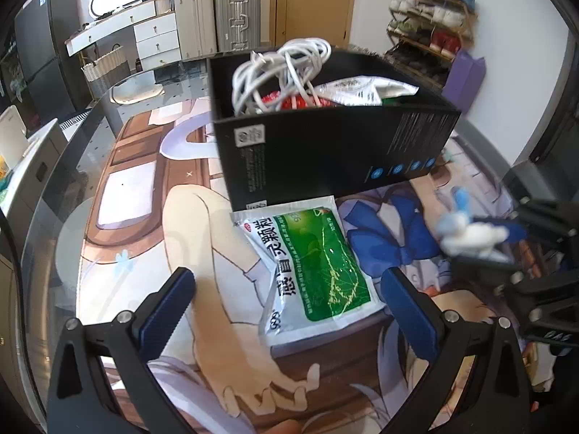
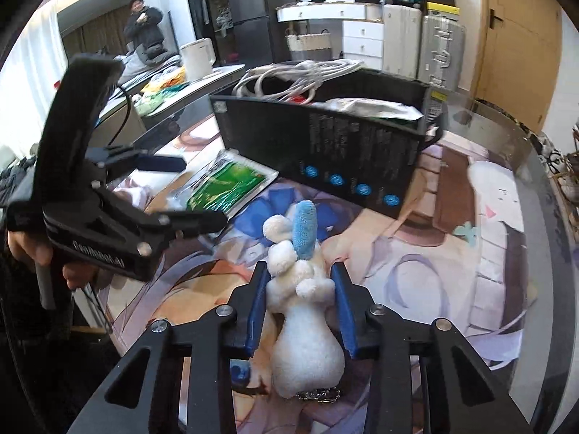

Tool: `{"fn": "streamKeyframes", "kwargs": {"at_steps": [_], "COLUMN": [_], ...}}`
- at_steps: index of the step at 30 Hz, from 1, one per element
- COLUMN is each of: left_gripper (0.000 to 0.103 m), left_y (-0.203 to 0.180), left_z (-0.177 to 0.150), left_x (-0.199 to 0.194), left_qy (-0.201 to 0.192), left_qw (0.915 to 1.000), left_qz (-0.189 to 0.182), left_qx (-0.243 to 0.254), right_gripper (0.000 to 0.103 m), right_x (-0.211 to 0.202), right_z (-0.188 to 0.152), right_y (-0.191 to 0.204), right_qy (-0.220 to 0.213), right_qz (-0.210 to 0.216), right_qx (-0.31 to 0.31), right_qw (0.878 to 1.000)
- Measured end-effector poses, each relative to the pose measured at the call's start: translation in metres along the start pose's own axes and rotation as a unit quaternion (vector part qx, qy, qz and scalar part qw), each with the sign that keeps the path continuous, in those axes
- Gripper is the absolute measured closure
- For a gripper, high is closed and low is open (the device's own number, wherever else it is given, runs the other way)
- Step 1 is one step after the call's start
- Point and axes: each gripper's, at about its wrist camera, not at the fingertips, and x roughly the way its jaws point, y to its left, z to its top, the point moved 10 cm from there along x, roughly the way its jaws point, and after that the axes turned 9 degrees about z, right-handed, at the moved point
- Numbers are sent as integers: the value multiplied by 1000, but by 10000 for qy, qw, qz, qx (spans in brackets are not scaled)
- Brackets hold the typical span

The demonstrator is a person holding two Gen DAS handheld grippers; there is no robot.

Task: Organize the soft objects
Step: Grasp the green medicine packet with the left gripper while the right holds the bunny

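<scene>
Plush (image 2: pixel 302 311) sits clamped between the right gripper's (image 2: pixel 300 291) blue pads, white body squeezed, blue ear up, over the printed mat (image 2: pixel 452 253). Left gripper (image 1: pixel 286 300) hangs wide open, nothing in it, above the green sachet (image 1: pixel 318 271) lying flat. Beyond, the black box (image 1: pixel 325 152) holds white cables (image 1: pixel 278 68) and packets.

We list two black grippers (image 2: pixel 299 285) (image 1: pixel 286 289): blue ribbed pads (image 2: pixel 255 311), silver screws, white lettering (partly legible).
</scene>
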Motion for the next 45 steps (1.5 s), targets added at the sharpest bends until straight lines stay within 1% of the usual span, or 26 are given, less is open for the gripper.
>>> {"fn": "streamKeyframes", "kwargs": {"at_steps": [3, 10, 14, 18, 21, 23, 24, 25, 27, 29, 32, 35, 40, 45], "left_gripper": [0, 0, 0, 2, 12, 28, 34, 47, 53, 61, 66, 69, 70, 70], "left_y": [-5, -6, -1, 0, 4, 5, 4, 4, 5, 6, 5, 8, 10, 13], "left_z": [2, 8, 11, 10, 10, 10, 9, 9, 9, 8, 6, 5, 2, 4], "left_x": [3, 8, 11, 10, 7, 3, 0, -2, -3, -5, -10, -14, -20, -34], "left_qy": [25, 27, 67, 47, -33, -104, -148, -189, -201, -264, -292, -369, -413, -584], "left_qw": [9999, 9996, 9995, 9999, 9999, 9998, 9997, 9996, 9996, 9994, 9994, 9990, 9988, 9977], "left_qz": [113, 274, 269, 155, 95, 50, 24, 7, -26, -43, -155, -263, -280, -343], "left_qx": [79, -49, -123, 30, 123, 171, 195, 215, 219, 205, 123, 60, -21, -45], "right_gripper": [68, 68, 68, 68, 68, 68, 68, 68, 68, 68, 68, 68, 68, 68], "right_x": [-4, -12, -14, -16, -18, -19, -19, -19, -19, -18, -19, -22, -27, -34], "right_z": [3, 7, 8, 9, 9, 10, 11, 11, 12, 12, 12, 15, 19, 24], "right_y": [-5, -9, -11, -13, -15, -16, -15, -14, -11, -9, -9, -8, -8, -7], "right_qy": [-91, -211, -250, -286, -306, -325, -337, -346, -349, -343, -339, -379, -462, -573], "right_qz": [-64, -79, -112, -138, -166, -180, -170, -169, -148, -151, -207, -216, -273, -288], "right_qx": [85, 165, 163, 173, 181, 182, 177, 170, 133, 108, 84, 79, 78, 52], "right_qw": [9999, 9996, 9995, 9993, 9992, 9991, 9991, 9991, 9992, 9992, 9992, 9990, 9985, 9979]}}
